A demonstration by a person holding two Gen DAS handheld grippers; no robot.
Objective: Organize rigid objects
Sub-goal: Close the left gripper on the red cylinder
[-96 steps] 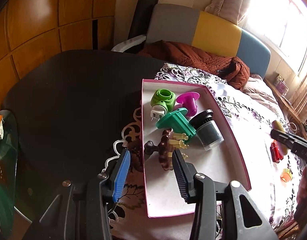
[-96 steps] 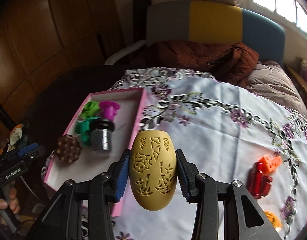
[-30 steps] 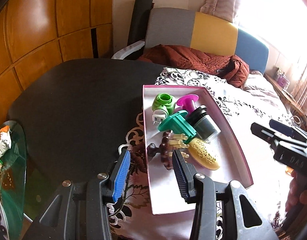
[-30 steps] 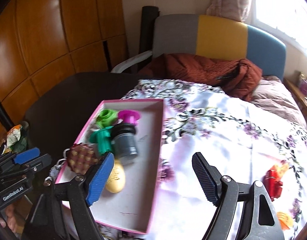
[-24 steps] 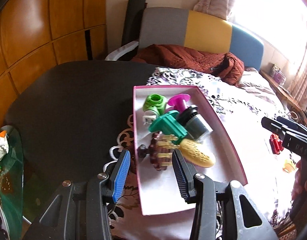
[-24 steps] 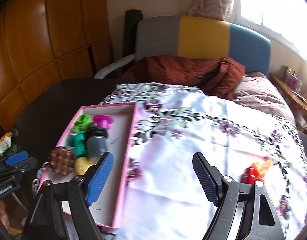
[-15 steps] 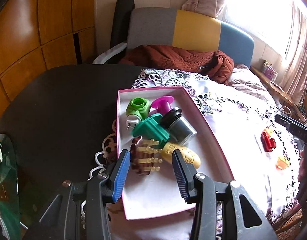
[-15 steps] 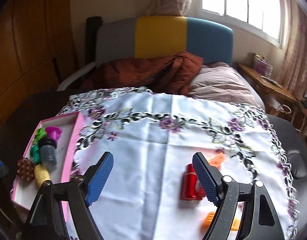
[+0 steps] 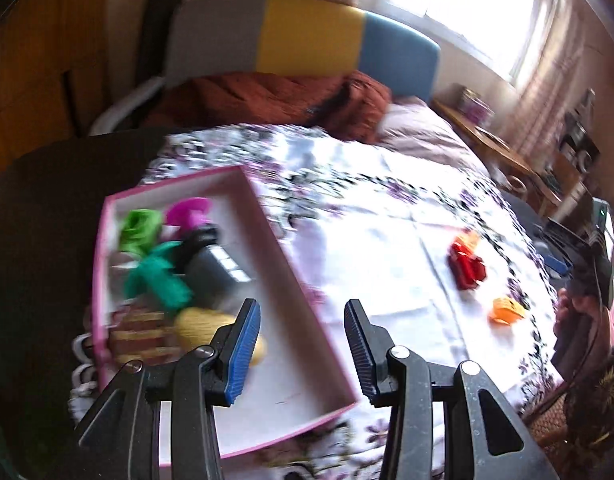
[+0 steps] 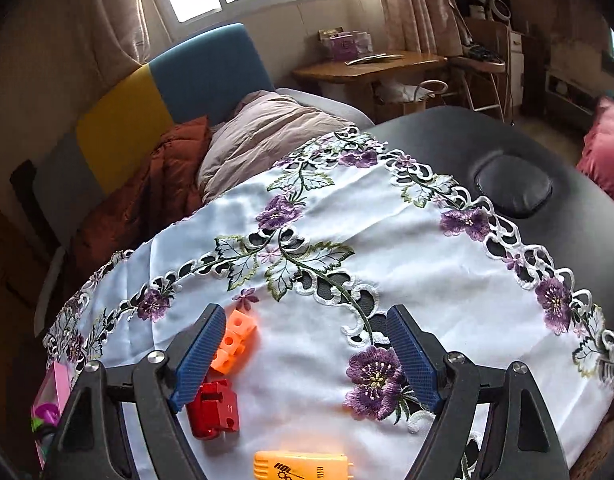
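The pink tray (image 9: pixel 291 276) holds green, magenta and teal pieces, a grey cylinder (image 9: pixel 211 276), a brown studded piece and a yellow patterned egg (image 9: pixel 199 324); this view is blurred. My left gripper (image 9: pixel 301 320) hangs open over the tray's near right wall with nothing between its fingers. My right gripper (image 10: pixel 307 320) is open and wide above the tablecloth. An orange block (image 10: pixel 233 340) and a red piece (image 10: pixel 213 408) lie by its left finger, untouched. A flat yellow-orange piece (image 10: pixel 303 468) lies below it. The red piece (image 9: pixel 467 266) also shows in the left wrist view.
A white floral tablecloth (image 10: pixel 387 248) covers part of a black round table (image 10: pixel 567 240) with a raised black pad (image 10: pixel 515 190). Behind are a sofa with a rust blanket (image 9: pixel 267 100) and a wooden side table (image 10: pixel 367 66). A hand (image 9: pixel 579 312) shows at the right edge.
The yellow egg left my right gripper and now lies in the tray. That gripper swung right, away from the tray, to the loose red and orange pieces. The left view has panned right.
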